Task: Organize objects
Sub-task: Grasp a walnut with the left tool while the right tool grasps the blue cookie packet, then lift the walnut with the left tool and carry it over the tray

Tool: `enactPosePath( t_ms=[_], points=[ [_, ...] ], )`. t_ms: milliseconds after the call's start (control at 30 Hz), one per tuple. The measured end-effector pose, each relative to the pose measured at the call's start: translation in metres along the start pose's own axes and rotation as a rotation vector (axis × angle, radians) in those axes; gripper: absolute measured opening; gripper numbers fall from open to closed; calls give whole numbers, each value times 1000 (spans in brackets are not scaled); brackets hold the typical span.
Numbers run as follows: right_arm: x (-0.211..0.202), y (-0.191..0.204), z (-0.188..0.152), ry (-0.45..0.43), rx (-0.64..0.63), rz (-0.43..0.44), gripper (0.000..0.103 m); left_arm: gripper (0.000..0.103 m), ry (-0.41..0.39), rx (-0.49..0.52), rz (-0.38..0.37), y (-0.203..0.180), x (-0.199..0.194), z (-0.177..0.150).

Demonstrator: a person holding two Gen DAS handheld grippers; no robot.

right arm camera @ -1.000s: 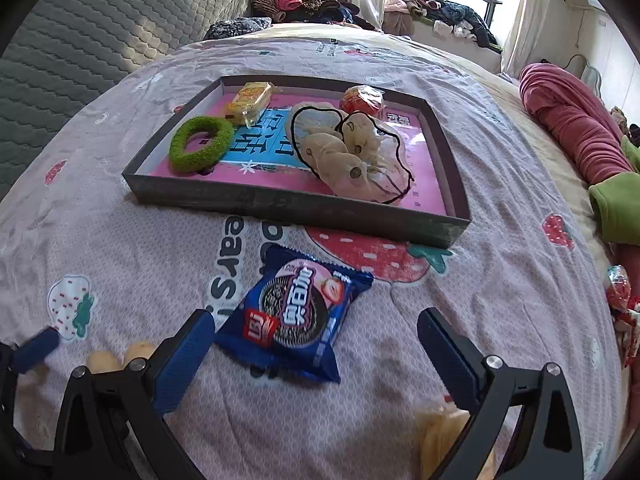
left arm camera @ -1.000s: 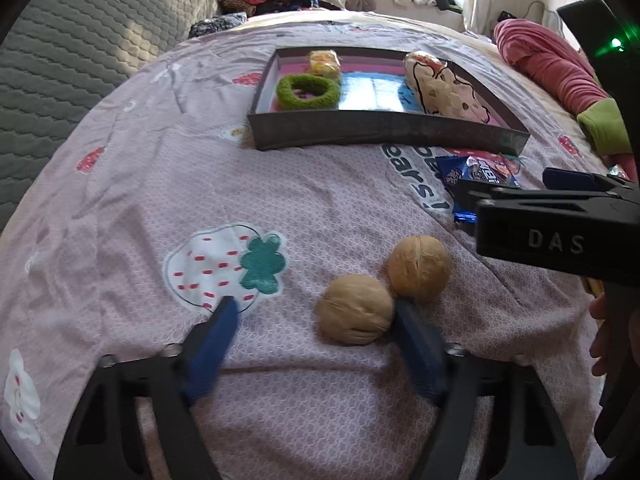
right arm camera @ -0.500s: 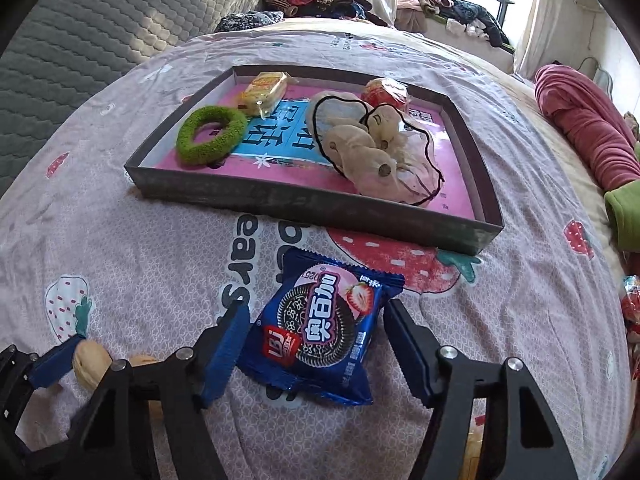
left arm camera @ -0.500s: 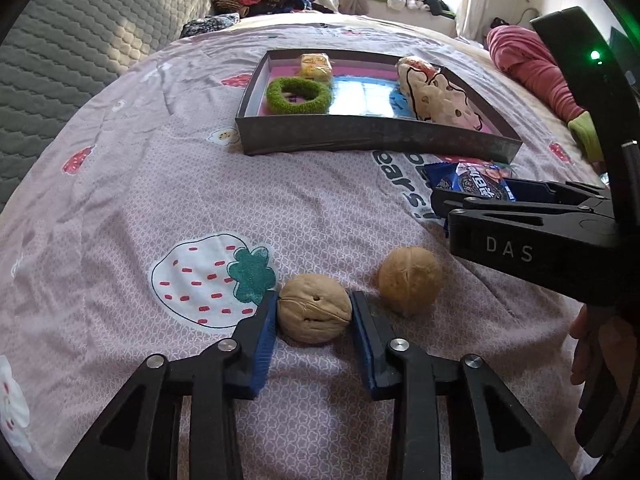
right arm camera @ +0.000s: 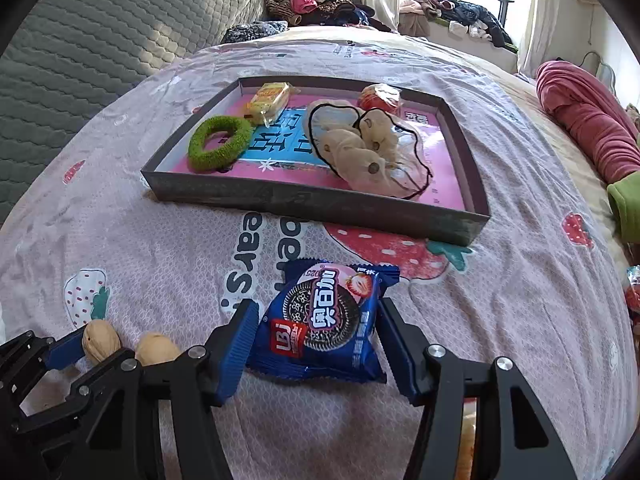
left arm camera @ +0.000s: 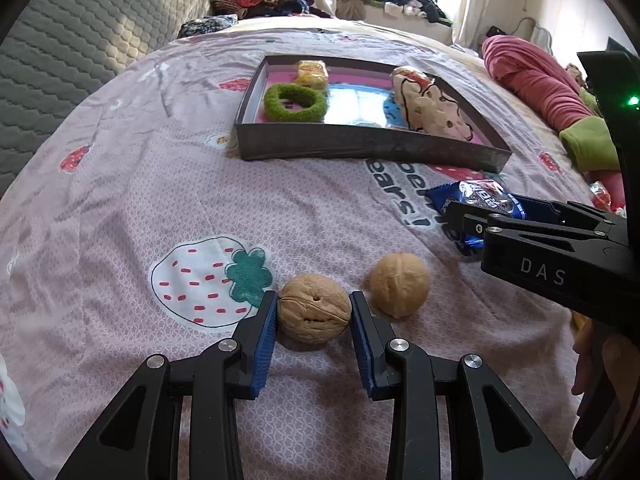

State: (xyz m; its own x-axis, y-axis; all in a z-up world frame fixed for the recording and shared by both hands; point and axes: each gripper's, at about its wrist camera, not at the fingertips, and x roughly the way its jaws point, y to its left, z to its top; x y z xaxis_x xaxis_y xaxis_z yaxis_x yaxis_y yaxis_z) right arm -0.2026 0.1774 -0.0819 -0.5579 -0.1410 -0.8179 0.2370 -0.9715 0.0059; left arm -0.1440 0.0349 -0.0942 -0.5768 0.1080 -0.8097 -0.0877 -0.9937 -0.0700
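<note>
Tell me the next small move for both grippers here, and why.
Probably lift both and carry toward the grey tray. The left gripper has just been closing and its pads sit against the walnut; the right gripper has just been closing with the blue cookie packet between its pads. The tray already holds sorted things, so these likely go there.

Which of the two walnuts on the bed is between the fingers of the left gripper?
The darker walnut, nearer the strawberry print, sits between the left gripper's blue fingers. The paler walnut lies free beside it.
</note>
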Motion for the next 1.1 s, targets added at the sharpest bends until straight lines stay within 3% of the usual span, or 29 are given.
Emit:
enactPosePath(
  t_ms=[500, 600, 700, 1100],
  points=[
    [-33, 2, -17, -43, 14, 27, 59, 36, -43, 16, 4, -3, -16, 3],
    [-43, 0, -19, -52, 15, 23, 56, 36, -53, 14, -4, -4, -22, 4],
    [-51, -1, -19, -62, 8, 9, 40, 36, -62, 10, -11, -4, -27, 5],
    [-61, 2, -20, -49, -7, -18, 40, 36, -81, 20, -28, -9, -42, 6]
  ],
)
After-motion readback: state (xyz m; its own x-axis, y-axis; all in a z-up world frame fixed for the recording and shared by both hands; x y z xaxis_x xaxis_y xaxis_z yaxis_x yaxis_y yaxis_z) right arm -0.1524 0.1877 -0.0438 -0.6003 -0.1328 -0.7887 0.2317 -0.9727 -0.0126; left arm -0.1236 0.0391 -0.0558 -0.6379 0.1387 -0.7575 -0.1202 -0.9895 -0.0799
